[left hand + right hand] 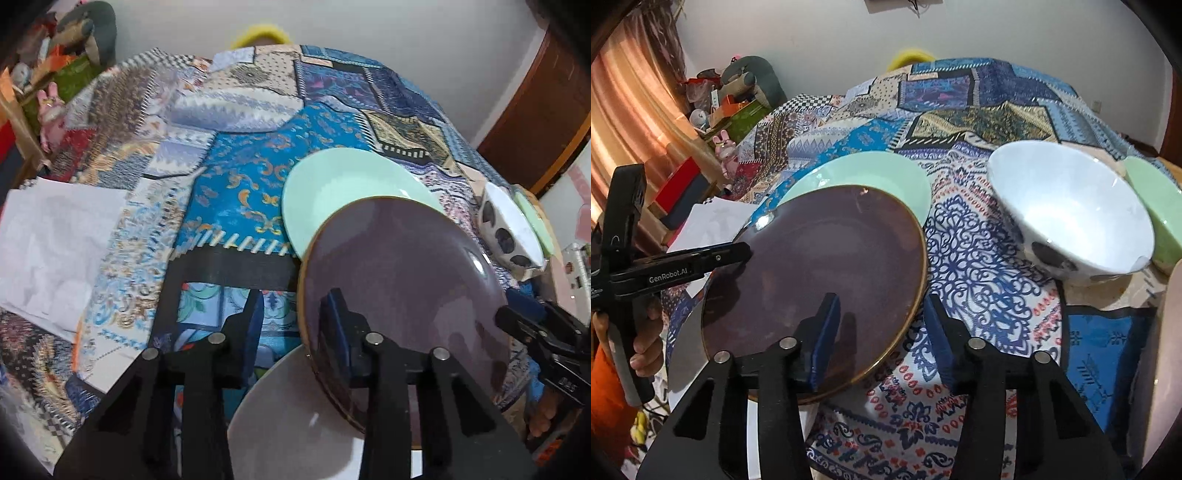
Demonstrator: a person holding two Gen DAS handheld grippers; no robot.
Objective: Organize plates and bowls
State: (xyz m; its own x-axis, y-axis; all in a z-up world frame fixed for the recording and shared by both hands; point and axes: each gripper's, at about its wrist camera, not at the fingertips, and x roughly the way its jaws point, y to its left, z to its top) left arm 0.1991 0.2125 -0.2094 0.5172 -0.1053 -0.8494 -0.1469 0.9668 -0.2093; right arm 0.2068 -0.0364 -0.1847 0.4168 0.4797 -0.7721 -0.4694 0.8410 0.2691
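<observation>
A dark purple-brown plate (406, 277) (820, 266) with a gold rim lies across the near edge of a mint plate (343, 184) (871, 170) and over a pale grey plate (288, 424) (683, 350). My left gripper (294, 295) straddles its left rim, one finger over the plate and the other outside; patterned cloth shows in the gap. My right gripper (881, 299) straddles the opposite rim the same way. Neither pair of pads presses on the rim. Each gripper appears in the other's view, the left gripper (731, 254) and the right gripper (517, 317).
A white bowl with dark spots (1071, 214) (509, 229) stands to the right, with a green bowl (1160, 206) behind it. A white paper (48, 240) lies at the left on the patchwork tablecloth (240, 177). Boxes and toys crowd a shelf (731, 110) beyond the table.
</observation>
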